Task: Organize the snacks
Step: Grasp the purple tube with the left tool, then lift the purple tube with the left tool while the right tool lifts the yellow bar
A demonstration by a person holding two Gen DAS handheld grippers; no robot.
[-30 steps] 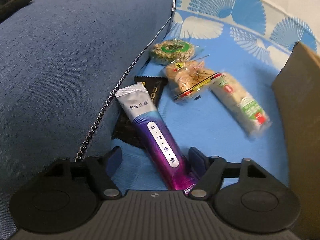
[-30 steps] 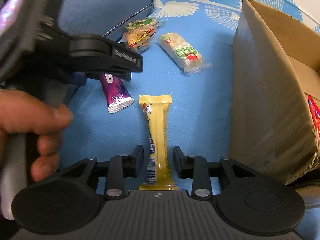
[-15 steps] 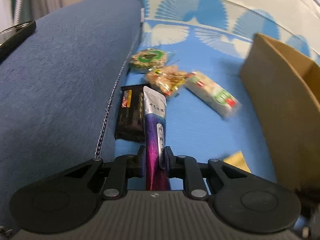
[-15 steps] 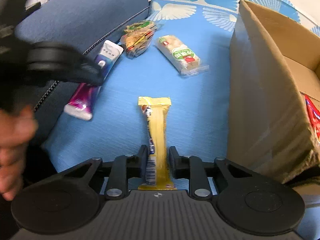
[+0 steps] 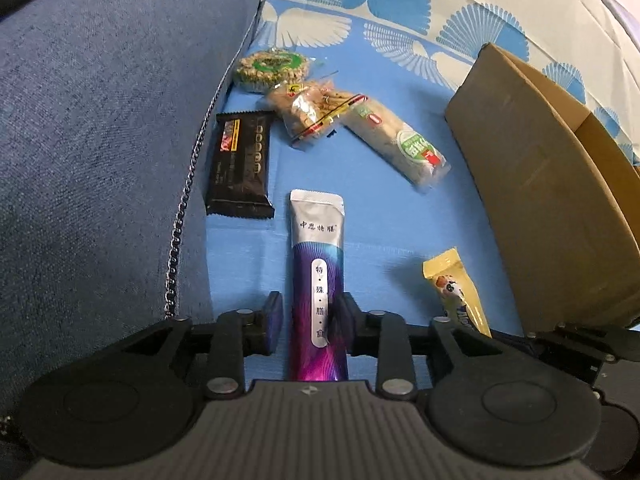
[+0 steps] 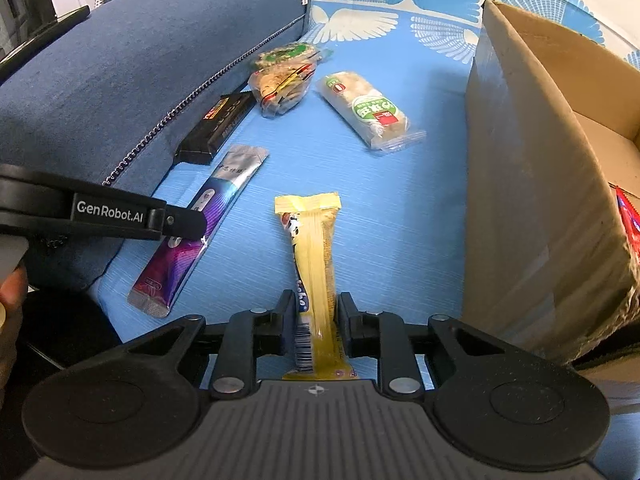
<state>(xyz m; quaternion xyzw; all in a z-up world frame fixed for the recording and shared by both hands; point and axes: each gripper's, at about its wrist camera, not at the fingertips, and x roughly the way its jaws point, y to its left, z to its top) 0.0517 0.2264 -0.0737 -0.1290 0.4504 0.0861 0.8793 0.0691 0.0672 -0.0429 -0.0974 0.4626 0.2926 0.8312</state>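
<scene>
My left gripper is shut on a purple and silver snack stick and holds it lengthwise over the blue sheet; the stick also shows in the right wrist view. My right gripper is shut on a yellow snack bar, also seen in the left wrist view. A black chocolate bar, a round green-labelled rice cake, a clear bag of biscuits and a long green-labelled rice roll lie further back.
An open cardboard box stands at the right, with a red packet inside. A dark blue cushion with a zip chain rises at the left. The blue patterned sheet covers the bed.
My left gripper has lifted and swung the purple stick to the right, away from the cushion. The black bar is uncovered. My right gripper has closed on the yellow bar.
</scene>
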